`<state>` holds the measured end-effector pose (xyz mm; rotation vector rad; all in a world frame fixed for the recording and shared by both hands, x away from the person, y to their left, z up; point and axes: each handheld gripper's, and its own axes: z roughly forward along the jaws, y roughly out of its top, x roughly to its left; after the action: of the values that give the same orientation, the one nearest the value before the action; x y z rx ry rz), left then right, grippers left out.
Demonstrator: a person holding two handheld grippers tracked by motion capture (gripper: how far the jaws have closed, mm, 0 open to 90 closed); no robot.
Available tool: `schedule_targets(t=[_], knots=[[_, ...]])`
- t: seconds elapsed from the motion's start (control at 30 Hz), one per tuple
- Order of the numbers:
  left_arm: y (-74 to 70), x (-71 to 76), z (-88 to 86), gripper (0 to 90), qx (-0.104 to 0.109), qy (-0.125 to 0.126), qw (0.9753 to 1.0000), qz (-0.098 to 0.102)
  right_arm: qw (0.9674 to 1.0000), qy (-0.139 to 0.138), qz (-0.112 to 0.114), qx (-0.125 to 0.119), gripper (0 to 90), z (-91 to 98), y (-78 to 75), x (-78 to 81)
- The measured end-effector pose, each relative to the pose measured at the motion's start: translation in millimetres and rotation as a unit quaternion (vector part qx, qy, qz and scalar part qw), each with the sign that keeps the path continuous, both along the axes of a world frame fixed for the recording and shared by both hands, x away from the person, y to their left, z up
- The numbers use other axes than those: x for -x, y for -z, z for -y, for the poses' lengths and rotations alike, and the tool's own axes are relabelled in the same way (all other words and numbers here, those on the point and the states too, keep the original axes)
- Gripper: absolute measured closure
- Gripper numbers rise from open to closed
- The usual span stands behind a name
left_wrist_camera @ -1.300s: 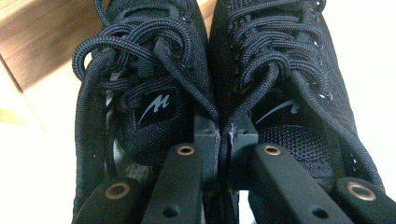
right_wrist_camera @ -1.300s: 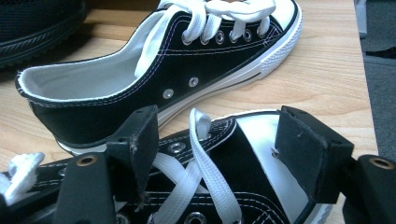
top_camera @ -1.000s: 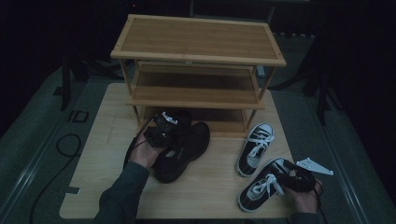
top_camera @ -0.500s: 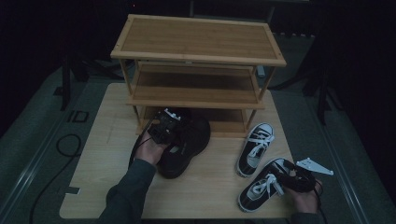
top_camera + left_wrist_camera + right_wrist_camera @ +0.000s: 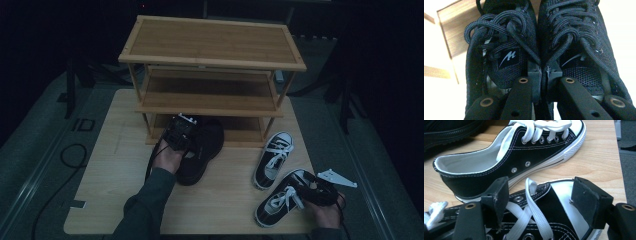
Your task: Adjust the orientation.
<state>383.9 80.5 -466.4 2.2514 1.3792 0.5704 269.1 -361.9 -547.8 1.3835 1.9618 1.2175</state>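
Here the left gripper (image 5: 541,75) pinches both black mesh sneakers (image 5: 202,150) by their inner collars, toes entering the bamboo shoe rack's (image 5: 212,60) bottom shelf. Next, slide them in. The right gripper's (image 5: 544,202) fingers (image 5: 587,200) straddle a black canvas sneaker (image 5: 282,197), grip uncertain.

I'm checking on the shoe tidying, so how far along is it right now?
Nothing is fully shelved yet. The left gripper is shut on the inner collars of the black mesh pair, toes at the rack's bottom shelf. The right gripper is open around the nearer black-and-white sneaker, not clamped. Left to do: probably seat the black pair, then shelve both sneakers, including the farther one beside the rack.
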Motion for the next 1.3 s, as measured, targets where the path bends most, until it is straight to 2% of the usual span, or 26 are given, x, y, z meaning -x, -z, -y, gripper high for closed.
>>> schedule_targets(t=[0.03, 0.07, 0.13, 0.2, 0.3, 0.47, 0.5, 0.53, 0.67, 0.7, 0.73, 0.83, 0.87, 1.03, 1.1, 1.3], knots=[[0.0, 0.0, 0.0, 85.6, 0.000, 0.000, 1.0000, 0.000, 1.0000, 0.000, 0.000, 0.000, 30.1, 0.0, 0.0, 0.0], [0.3, -2.4, 1.6, 85.6, 0.000, -0.010, 0.9999, 0.003, 1.0000, 0.000, 0.000, 0.000, 30.1, 0.0, 0.0, 0.0], [0.3, -2.4, 1.6, 85.6, 0.000, -0.010, 0.9999, 0.003, 1.0000, 0.000, 0.000, 0.000, 30.1, 0.0, 0.0, 0.0], [2.2, -5.9, 6.5, 85.6, -0.002, -0.032, 0.9994, 0.007, 1.0000, 0.000, -0.001, 0.000, 30.1, 0.2, 0.0, 0.0], [2.7, -7.7, 9.3, 85.6, -0.001, -0.044, 0.9990, 0.010, 1.0000, 0.000, 0.000, -0.001, 30.1, 0.3, 0.1, -0.1], [5.8, -13.4, 18.6, 85.6, -0.005, -0.078, 0.9967, 0.019, 1.0000, -0.001, 0.000, 0.000, 30.1, 0.2, -0.1, 0.0], [5.8, -13.4, 18.6, 85.5, -0.005, -0.078, 0.9967, 0.019, 1.0000, -0.001, 0.000, 0.000, 30.1, 0.2, -0.1, 0.0], [7.8, -14.0, 21.8, 85.5, -0.005, -0.091, 0.9955, 0.026, 1.0000, -0.001, 0.000, -0.001, 30.2, 0.3, 0.0, 0.0], [9.7, -17.1, 26.5, 85.5, -0.001, -0.114, 0.9930, 0.032, 1.0000, -0.002, 0.000, -0.003, 30.1, 0.8, 0.2, -0.3], [9.7, -17.1, 26.5, 85.4, -0.001, -0.114, 0.9930, 0.032, 1.0000, -0.002, 0.000, -0.003, 30.1, 0.8, 0.2, -0.3], [10.7, -18.9, 30.0, 85.4, -0.001, -0.124, 0.9916, 0.035, 1.0000, -0.002, 0.000, -0.002, 30.1, 0.7, 0.2, -0.3], [11.8, -21.2, 35.4, 84.2, -0.012, -0.126, 0.9913, 0.036, 1.0000, -0.002, 0.000, 0.000, 30.1, 0.6, 0.0, -0.2], [12.5, -21.3, 36.5, 81.8, -0.015, -0.121, 0.9918, 0.036, 1.0000, -0.002, 0.000, 0.000, 30.2, 0.6, -0.1, -0.2], [14.2, -19.1, 39.0, 58.5, -0.032, -0.093, 0.9947, 0.029, 1.0000, -0.002, -0.001, 0.000, 30.1, 0.3, -0.3, 0.0], [12.2, -17.5, 34.7, 53.3, -0.027, -0.090, 0.9952, 0.026, 1.0000, -0.002, 0.000, 0.001, 30.1, 0.1, -0.4, 0.2], [-1.6, -5.8, 24.0, 50.2, 0.003, -0.054, 0.9980, 0.033, 1.0000, -0.002, 0.000, 0.000, 30.1, 0.2, -0.2, 0.1]])
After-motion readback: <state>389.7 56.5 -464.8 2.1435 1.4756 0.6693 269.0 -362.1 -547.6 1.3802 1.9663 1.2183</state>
